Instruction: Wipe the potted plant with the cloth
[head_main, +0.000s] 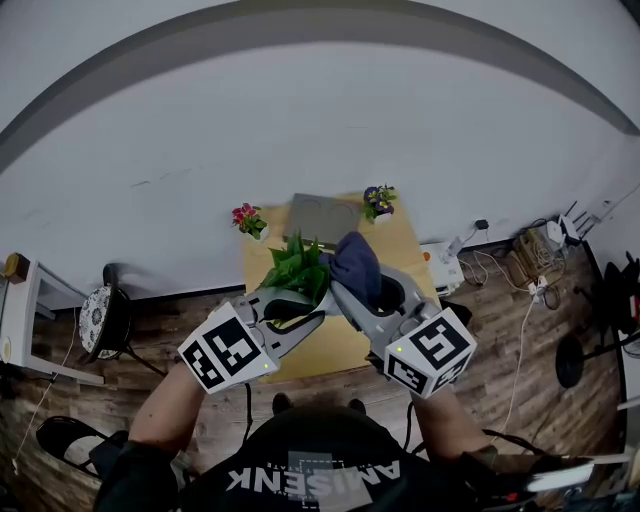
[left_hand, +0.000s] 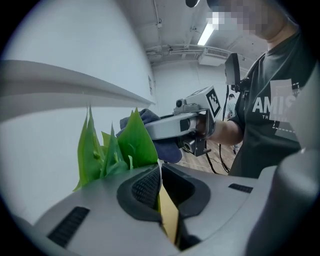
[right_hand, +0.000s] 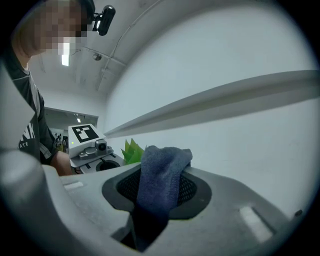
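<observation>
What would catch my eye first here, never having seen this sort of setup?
Two grey hand-held tools meet over a wooden table in the middle of the head view. The right gripper clamps a dark blue cloth, and the left gripper seems to pinch a leaf of the green potted plant beside it. A pink-flowered pot and a purple-flowered pot stand at the table's far corners.

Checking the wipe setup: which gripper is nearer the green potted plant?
Left. The left gripper is pinching a leaf of the green potted plant. The right gripper, clamped on the blue cloth, sits just right of the foliage in the head view.
</observation>
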